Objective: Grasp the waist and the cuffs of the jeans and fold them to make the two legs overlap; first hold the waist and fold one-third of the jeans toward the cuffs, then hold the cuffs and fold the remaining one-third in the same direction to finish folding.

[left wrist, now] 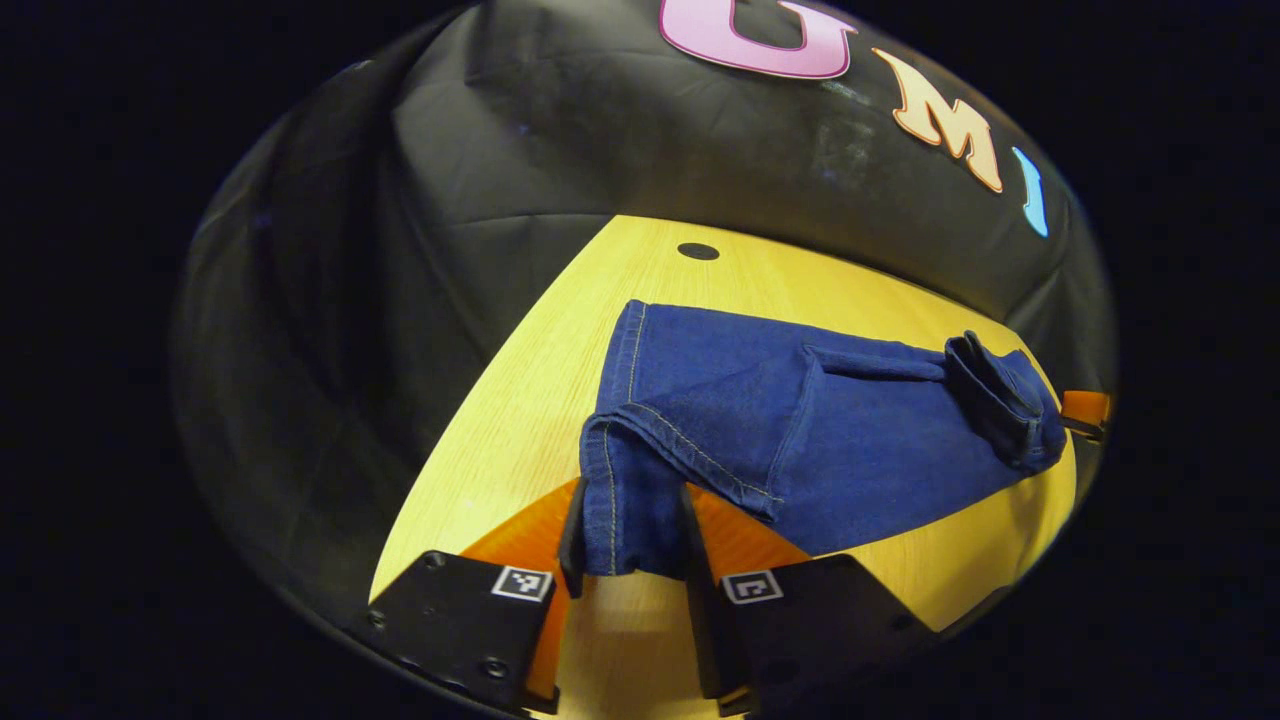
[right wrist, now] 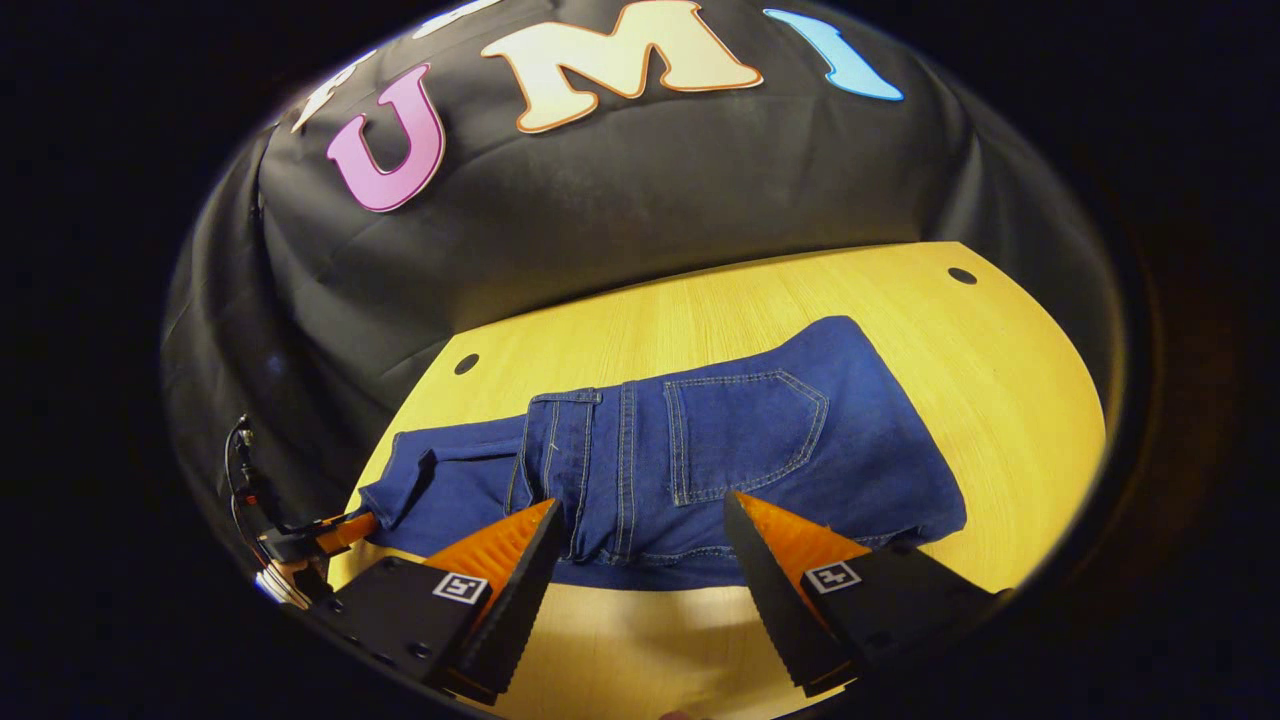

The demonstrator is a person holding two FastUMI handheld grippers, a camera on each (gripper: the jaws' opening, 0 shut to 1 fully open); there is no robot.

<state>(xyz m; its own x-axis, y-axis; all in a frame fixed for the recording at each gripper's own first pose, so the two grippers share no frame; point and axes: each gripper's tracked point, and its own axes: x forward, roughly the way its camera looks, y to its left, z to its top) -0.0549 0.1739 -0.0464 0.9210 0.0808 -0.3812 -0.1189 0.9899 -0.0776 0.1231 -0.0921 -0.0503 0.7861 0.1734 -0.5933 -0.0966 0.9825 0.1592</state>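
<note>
The jeans (right wrist: 700, 470) lie along the desk (right wrist: 1000, 400), legs overlapped and the waist third apparently folded. My left gripper (left wrist: 628, 545) pinches the cuffs (left wrist: 625, 500); my right gripper (right wrist: 640, 555) gapes, holding nothing. The cuff fold remains.

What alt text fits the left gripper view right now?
The left gripper is shut on the cuff end of dark blue jeans, which lie across a yellow wooden table. The far end of the jeans is bunched beside an orange gripper finger.
</note>
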